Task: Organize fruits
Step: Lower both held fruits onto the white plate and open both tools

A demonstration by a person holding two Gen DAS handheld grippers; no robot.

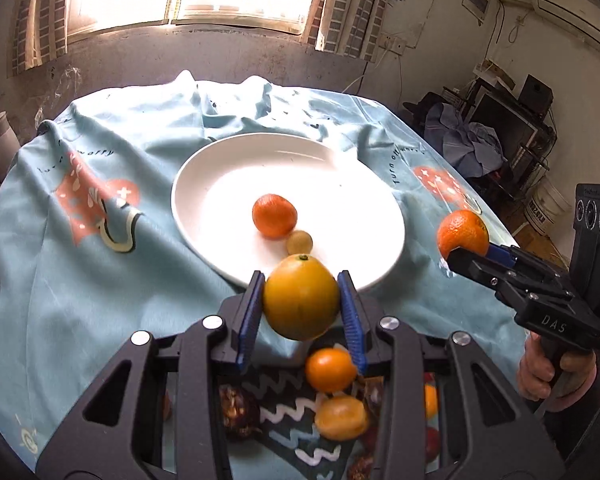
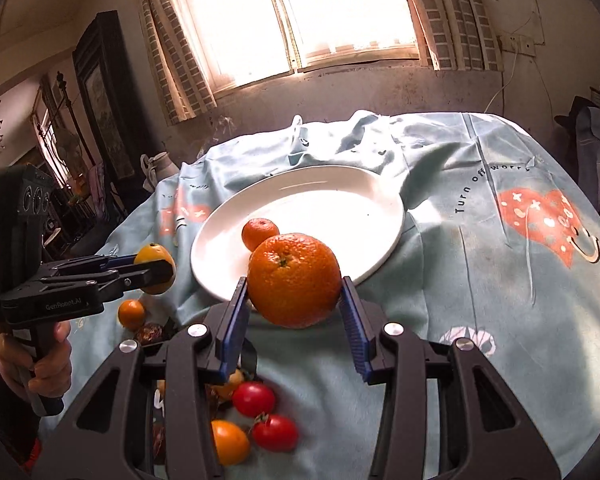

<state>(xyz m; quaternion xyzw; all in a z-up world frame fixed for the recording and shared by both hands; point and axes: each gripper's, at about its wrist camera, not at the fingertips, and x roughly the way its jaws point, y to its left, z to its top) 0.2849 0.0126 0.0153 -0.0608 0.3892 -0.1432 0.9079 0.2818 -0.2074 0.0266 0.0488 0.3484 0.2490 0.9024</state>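
So near edge of the table [image 2: 480, 280]: 2 red tomatoes [image 2: 254, 399] plus loose small orange fruit. Left tongs [image 1: 301, 298] pinching a yellow-orange fruit [image 1: 301, 300], right tongs [image 2: 294, 286] pinching a big orange [image 2: 294, 280], both short of the white plate [image 1: 228, 160]. Plate holds 1 mandarin [image 1: 275, 216] and 1 small pale fruit [image 1: 299, 241]. Risk: round fruit could roll off the shallow rim on release, or both drops collide

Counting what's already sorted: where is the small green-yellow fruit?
The small green-yellow fruit lies on the white plate, touching the tangerine on its near-right side in the left wrist view.
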